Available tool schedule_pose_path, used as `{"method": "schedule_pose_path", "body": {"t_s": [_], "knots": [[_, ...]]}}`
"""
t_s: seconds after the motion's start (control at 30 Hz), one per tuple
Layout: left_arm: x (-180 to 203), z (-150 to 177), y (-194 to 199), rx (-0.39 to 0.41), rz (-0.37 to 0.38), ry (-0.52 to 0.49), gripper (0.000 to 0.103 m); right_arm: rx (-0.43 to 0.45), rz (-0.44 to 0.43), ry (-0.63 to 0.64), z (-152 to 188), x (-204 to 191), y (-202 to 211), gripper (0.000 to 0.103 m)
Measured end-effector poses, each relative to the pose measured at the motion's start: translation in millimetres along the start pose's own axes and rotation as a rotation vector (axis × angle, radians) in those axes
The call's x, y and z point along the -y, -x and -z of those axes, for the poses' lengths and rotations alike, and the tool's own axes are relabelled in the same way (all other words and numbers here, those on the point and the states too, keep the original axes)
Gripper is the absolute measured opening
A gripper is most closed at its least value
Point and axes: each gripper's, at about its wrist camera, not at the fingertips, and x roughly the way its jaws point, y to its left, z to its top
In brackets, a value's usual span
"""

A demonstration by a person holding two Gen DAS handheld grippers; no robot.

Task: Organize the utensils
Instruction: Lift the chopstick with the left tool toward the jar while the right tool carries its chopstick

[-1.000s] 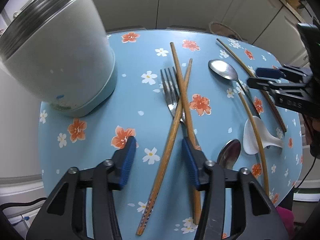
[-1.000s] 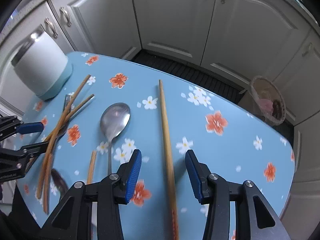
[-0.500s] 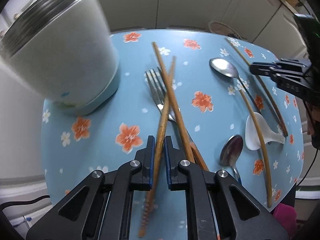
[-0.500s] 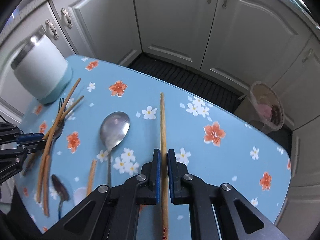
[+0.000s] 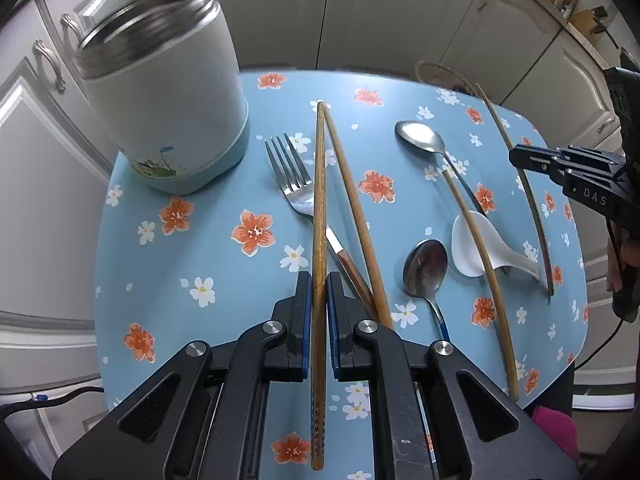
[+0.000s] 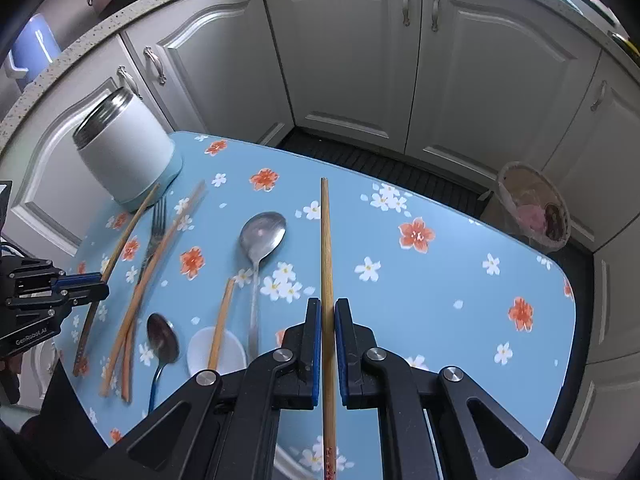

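Note:
My left gripper [image 5: 319,292] is shut on a dark wooden chopstick [image 5: 319,200] and holds it lifted, pointing away over the blue floral table [image 5: 208,240]. My right gripper [image 6: 327,320] is shut on a lighter wooden chopstick [image 6: 326,240], also lifted. A white steel-rimmed jar [image 5: 160,92] stands open at the table's far left and shows in the right wrist view [image 6: 124,152] too. On the table lie a fork [image 5: 290,176], another chopstick [image 5: 352,208], a large spoon [image 5: 424,140], a small spoon [image 5: 425,268], a white ceramic spoon [image 5: 476,248] and a further chopstick [image 5: 476,256].
White kitchen cabinets [image 6: 352,60] surround the small table. A bin with a bag [image 6: 534,208] stands on the floor beyond the table's far right corner. The right gripper appears in the left wrist view [image 5: 520,156], and the left gripper in the right wrist view [image 6: 102,286].
Both grippers went from open to shut, each on a chopstick, and then rose away from the table with it. The left chopstick came off the fork and the crossed pair.

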Motion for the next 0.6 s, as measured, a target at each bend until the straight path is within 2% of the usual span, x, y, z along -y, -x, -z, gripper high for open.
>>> {"method": "schedule_pose_path", "body": {"t_s": [0.2, 0.4, 0.6], "knots": [[-10.0, 2.8, 14.6, 0.029, 0.016, 0.048, 0.006, 0.029, -0.001, 0.001, 6.1, -1.6, 15.6, 0.006], [-3.2, 2.1, 49.4, 0.135, 0.069, 0.063, 0.006, 0.077, -0.016, -0.001, 4.5, -6.3, 44.5, 0.006], [0.8, -0.8, 69.9, 0.201, 0.1, 0.076, 0.006, 0.122, -0.043, 0.015, 6.3, -17.3, 71.9, 0.006]]}}
